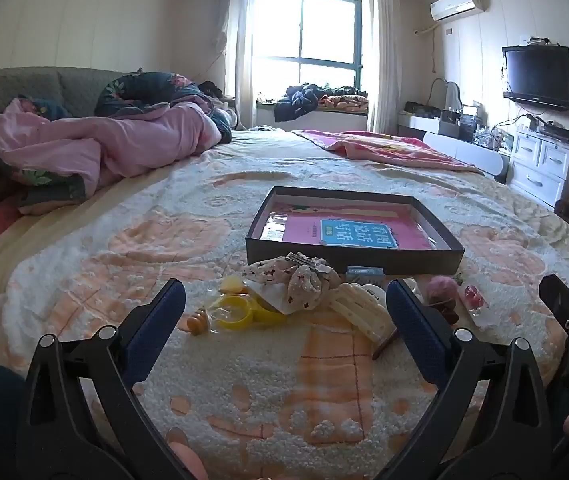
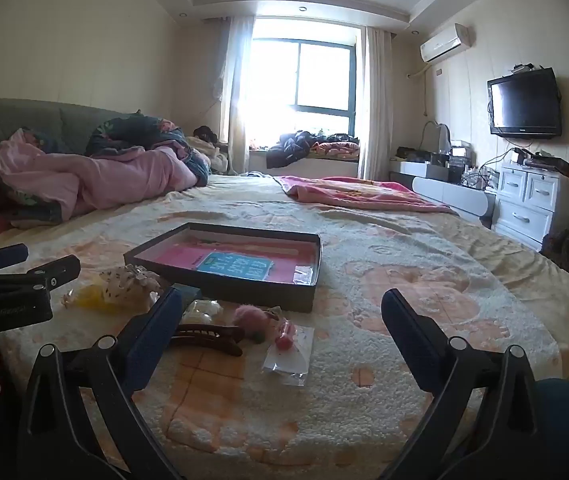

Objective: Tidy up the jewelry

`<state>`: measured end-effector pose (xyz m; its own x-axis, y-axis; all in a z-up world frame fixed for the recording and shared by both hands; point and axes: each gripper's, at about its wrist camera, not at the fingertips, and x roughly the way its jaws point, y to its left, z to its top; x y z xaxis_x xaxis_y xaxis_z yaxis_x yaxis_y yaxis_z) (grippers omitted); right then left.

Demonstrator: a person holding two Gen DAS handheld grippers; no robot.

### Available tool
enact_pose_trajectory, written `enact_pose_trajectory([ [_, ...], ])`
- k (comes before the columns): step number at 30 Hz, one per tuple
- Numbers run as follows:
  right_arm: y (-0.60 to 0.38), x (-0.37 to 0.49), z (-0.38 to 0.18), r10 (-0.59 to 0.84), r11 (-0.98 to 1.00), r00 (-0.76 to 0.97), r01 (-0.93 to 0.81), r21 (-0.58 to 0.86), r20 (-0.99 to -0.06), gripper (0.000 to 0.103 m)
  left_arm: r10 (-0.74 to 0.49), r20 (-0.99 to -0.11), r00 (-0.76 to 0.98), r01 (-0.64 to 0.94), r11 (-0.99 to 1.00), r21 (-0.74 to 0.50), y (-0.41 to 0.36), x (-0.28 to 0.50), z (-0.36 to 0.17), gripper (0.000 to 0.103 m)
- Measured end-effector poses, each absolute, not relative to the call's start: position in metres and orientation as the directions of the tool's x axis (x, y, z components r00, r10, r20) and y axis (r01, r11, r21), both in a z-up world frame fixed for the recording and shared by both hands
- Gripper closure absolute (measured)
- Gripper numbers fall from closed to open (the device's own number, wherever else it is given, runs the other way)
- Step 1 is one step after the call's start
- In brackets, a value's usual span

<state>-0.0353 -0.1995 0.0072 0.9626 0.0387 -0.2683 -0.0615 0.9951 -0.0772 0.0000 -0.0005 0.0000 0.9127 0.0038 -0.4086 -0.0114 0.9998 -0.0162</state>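
A shallow dark box with a pink and blue sheet inside lies on the bed; it also shows in the right wrist view. In front of it lies a pile of accessories: a floral scrunchie, a yellow ring, a cream claw clip, a pink pom-pom. The right wrist view shows a brown hair clip, the pom-pom and a clear packet with a red piece. My left gripper is open and empty just before the pile. My right gripper is open and empty over the packet.
The bed has a cream and peach fleece cover. A pink quilt is bunched at the far left, a pink blanket lies at the far right. White drawers and a wall TV stand beyond the bed's right edge.
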Motion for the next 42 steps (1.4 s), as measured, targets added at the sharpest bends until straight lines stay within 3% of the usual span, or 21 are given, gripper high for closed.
enact_pose_trajectory([
  [42, -0.1989, -0.0320, 0.0071, 0.054, 0.996, 0.957, -0.073, -0.053, -0.286, 0.006, -0.004, -0.411, 0.912, -0.012, 0.999, -0.035, 0.0037, 0.0020, 0.0013, 0.011],
])
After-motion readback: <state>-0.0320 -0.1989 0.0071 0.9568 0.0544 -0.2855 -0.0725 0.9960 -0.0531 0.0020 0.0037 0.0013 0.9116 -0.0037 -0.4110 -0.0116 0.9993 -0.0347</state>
